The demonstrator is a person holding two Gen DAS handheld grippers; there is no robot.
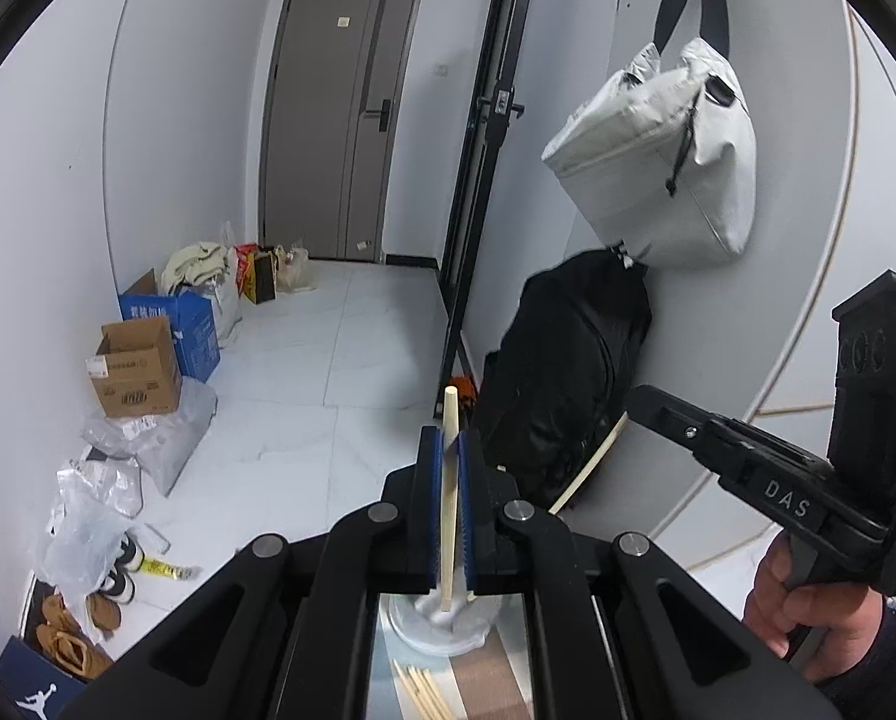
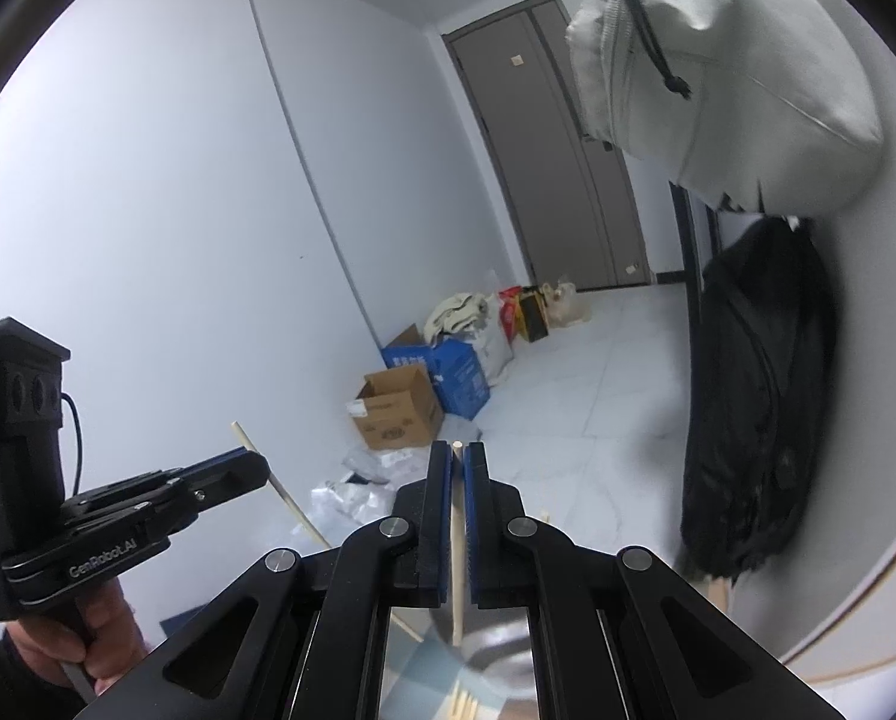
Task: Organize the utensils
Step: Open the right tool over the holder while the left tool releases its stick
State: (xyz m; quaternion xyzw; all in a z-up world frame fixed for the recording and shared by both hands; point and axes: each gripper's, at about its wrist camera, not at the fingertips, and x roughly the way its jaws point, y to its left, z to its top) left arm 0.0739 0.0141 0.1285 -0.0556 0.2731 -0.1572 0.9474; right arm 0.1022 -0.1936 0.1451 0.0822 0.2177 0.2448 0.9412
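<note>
Both grippers are up in the air, each clamped on one stick. The left gripper has its blue-padded jaws nearly closed on a pale wooden chopstick, which stands roughly upright between the pads with its top poking above them and its lower end hanging down over a white holder partly hidden behind the gripper body. The right gripper is the same: jaws pinched on a second pale wooden chopstick, tip just showing above the pads, lower end hanging near a shiny metal container below, blurred, so I can't tell whether it touches it. More loose wooden chopsticks lie on the striped surface under the left gripper, and a few show under the right one too. A person's hand grips each handle. My read: the task is early to mid way, two sticks picked and carried, neither released, and at least a handful still lying loose to collect. I can't see how many are already sorted, since the gripper bodies mask the containers. What's left is to drop these two into the holder and repeat for the rest. Hallway clutter behind, cardboard box and hanging grey bag, is irrelevant.
</note>
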